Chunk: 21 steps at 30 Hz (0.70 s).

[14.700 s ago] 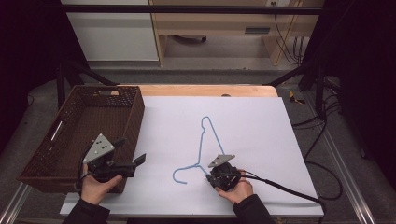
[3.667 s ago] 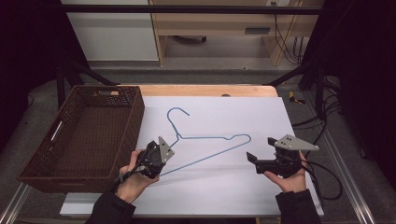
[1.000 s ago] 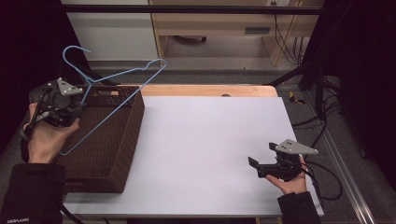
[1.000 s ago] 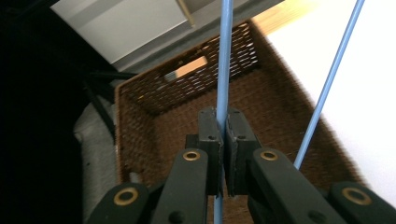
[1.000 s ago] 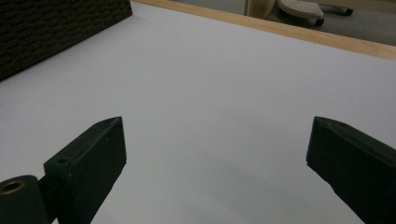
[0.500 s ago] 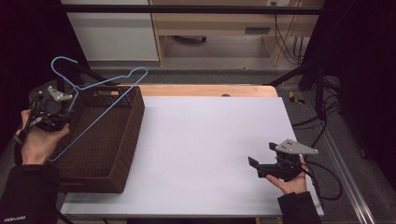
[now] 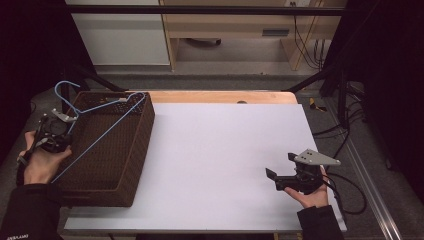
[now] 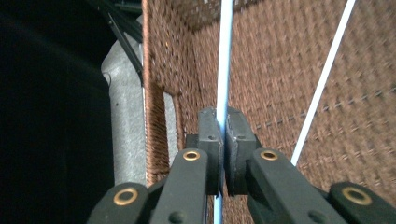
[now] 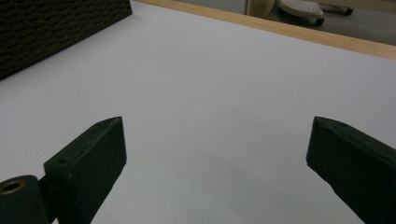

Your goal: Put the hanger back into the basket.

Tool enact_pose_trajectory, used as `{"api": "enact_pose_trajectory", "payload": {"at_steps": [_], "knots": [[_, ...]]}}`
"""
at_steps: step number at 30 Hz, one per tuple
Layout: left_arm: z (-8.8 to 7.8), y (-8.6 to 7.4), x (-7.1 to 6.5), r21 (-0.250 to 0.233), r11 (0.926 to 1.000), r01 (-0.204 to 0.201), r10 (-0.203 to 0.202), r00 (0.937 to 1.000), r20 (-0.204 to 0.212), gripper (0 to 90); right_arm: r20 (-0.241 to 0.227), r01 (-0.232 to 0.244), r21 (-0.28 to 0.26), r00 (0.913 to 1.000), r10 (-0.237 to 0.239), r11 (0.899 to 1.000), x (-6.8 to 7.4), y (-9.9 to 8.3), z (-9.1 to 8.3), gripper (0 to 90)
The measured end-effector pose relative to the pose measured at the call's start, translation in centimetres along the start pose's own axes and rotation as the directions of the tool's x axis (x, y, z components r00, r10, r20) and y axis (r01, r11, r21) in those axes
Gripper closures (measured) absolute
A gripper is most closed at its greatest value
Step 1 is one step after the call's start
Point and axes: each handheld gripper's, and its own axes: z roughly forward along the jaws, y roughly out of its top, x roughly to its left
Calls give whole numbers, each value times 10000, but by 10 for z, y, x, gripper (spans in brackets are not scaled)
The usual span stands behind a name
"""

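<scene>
A light blue wire hanger (image 7: 102, 122) slants over the brown wicker basket (image 7: 135, 150) at the table's left, its hook up beyond the basket's far left corner. My left gripper (image 7: 59, 134) is shut on one of its wires at the basket's left rim. In the left gripper view the pads pinch the blue wire (image 8: 223, 70), with the basket's woven wall (image 8: 289, 79) just behind. My right gripper (image 7: 279, 176) rests near the table's right front, jaws wide apart with nothing between them over the white surface (image 9: 210, 93).
The white tabletop (image 7: 220, 150) stretches between the basket and my right hand, with a wooden strip (image 7: 220, 96) along its far edge. Cables (image 7: 350, 190) trail off the right side. A dark frame and cabinets stand behind the table.
My left gripper has come down and toward the basket with the hanger, which now lies lower across the basket's opening. The right gripper has stayed where it was.
</scene>
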Motion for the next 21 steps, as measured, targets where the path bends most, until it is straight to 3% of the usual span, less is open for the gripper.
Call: {"api": "enact_pose_trajectory", "payload": {"at_steps": [6,12,15,17,18,19,21], "knots": [[20,-9,-13,518,9986,-86,62,9989,463,866,17,7,-7,10000,-7,10000,0,0,0,56],[29,-15,-21,872,9961,-119,1,9910,1339,844,21,34,-30,10000,-34,10000,0,0,0,56],[20,-17,-19,262,9991,329,-371,9829,1803,780,-2,47,-42,10000,-47,10000,-1,0,-1,56],[9,-18,-20,-347,9972,665,-585,9792,1943,680,16,11,-61,10000,-11,10000,-1,0,-1,56],[3,-19,-20,-776,9925,944,-759,9738,2146,613,16,15,-69,10000,-15,10000,-1,0,-1,55],[-4,-20,-21,-1279,9842,1227,-877,9642,2501,577,25,17,-78,10000,-17,10000,-1,0,-1,55],[-18,-21,-26,-2252,9581,1768,-972,9407,3251,487,-3,-18,-137,10000,18,9999,0,0,-2,55]]}}
